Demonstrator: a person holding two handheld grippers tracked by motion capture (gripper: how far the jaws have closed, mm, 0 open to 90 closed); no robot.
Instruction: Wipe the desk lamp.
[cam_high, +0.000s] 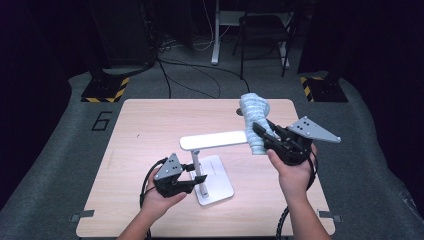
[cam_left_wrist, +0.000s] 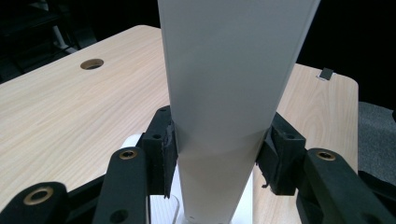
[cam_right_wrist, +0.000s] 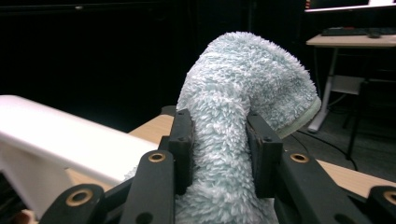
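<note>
I see the pale wooden table (cam_high: 150, 130) mid-frame, a black chair (cam_high: 262, 35) at top centre, cables (cam_high: 190, 75) across the grey floor, and yellow-black striped bases (cam_high: 106, 90) at upper left and right.

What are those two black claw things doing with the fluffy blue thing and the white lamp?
A person holds a gripper in each hand. The left gripper clamps the upright post of a white desk lamp on the wooden table. The right gripper squeezes a fluffy light-blue cloth at the end of the lamp's flat arm, as if wiping it.
</note>
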